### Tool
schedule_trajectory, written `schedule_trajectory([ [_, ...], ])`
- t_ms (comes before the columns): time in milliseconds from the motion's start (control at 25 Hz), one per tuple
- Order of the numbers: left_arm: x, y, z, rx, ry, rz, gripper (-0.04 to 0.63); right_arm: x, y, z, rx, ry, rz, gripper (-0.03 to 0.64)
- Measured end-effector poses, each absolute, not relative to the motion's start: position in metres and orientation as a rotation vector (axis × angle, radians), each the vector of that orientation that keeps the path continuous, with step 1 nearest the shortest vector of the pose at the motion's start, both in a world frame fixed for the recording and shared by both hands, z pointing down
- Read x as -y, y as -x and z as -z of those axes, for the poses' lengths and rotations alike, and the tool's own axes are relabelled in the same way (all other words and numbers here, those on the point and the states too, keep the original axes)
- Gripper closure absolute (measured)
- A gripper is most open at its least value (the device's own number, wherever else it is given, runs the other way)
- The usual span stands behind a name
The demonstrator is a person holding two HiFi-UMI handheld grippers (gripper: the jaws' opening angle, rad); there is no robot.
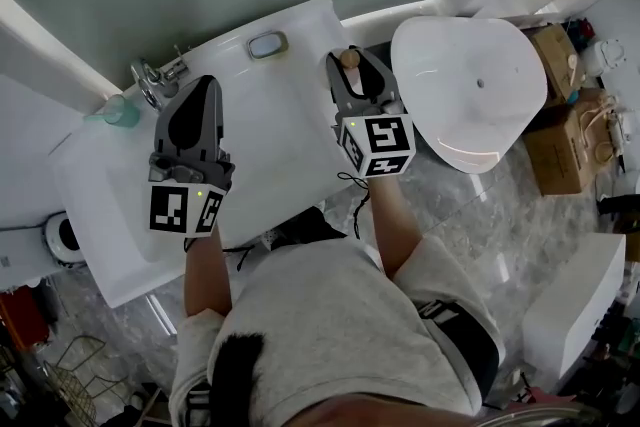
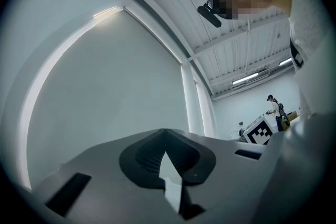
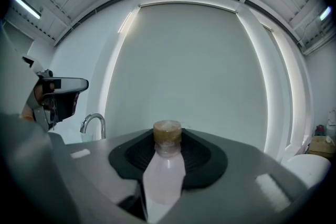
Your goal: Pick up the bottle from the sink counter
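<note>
A pale, clear bottle [image 3: 164,178] with a brown cap [image 3: 167,132] stands upright between the jaws of my right gripper [image 3: 167,165], which is shut on it. From the head view only the brown cap [image 1: 350,58] shows, at the tip of the right gripper [image 1: 352,65], held above the white sink counter [image 1: 285,150] near its right end. My left gripper [image 1: 205,87] hovers over the counter's left half. Its jaws meet at the tips in the left gripper view [image 2: 165,135], and nothing is between them.
A chrome faucet [image 1: 150,80] and a green cup [image 1: 120,112] stand at the counter's back left. An oval dish [image 1: 267,44] lies at the back edge. A white toilet [image 1: 470,90] is right of the counter, with cardboard boxes [image 1: 565,130] beyond it.
</note>
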State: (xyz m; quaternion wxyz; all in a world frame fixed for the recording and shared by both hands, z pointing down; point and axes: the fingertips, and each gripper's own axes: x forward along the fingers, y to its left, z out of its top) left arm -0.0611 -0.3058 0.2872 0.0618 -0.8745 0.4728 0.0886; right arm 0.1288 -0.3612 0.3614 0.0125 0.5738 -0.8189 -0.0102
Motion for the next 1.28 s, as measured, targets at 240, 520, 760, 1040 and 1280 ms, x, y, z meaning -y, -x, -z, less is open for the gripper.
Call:
schedule_trajectory([
  [240,0.291,0.064,-0.282,-1.395,2.658,-0.294,0.588,0.326,-0.128,-0.345,2.533,-1.828,0.069,0.466],
  [520,0.27,0.061,-0.279,-1.354,2.674,-0.315,0.588,0.285,-0.135,-0.325,2.517,-1.891,0.111,0.466],
  [760,0.252,0.059,-0.276,-1.331,2.676,-0.318,0.588,0.252,-0.143,-0.311,2.505,-1.943,0.131,0.466],
  [1040,0.233,0.056,-0.269,-1.327,2.668,-0.34,0.588,0.22,-0.151,-0.302,2.502,-1.985,0.148,0.466],
  [1280,0.222,0.053,-0.267,-1.316,2.667,-0.347,0.588,0.204,-0.156,-0.298,2.494,-2.01,0.168,0.466],
])
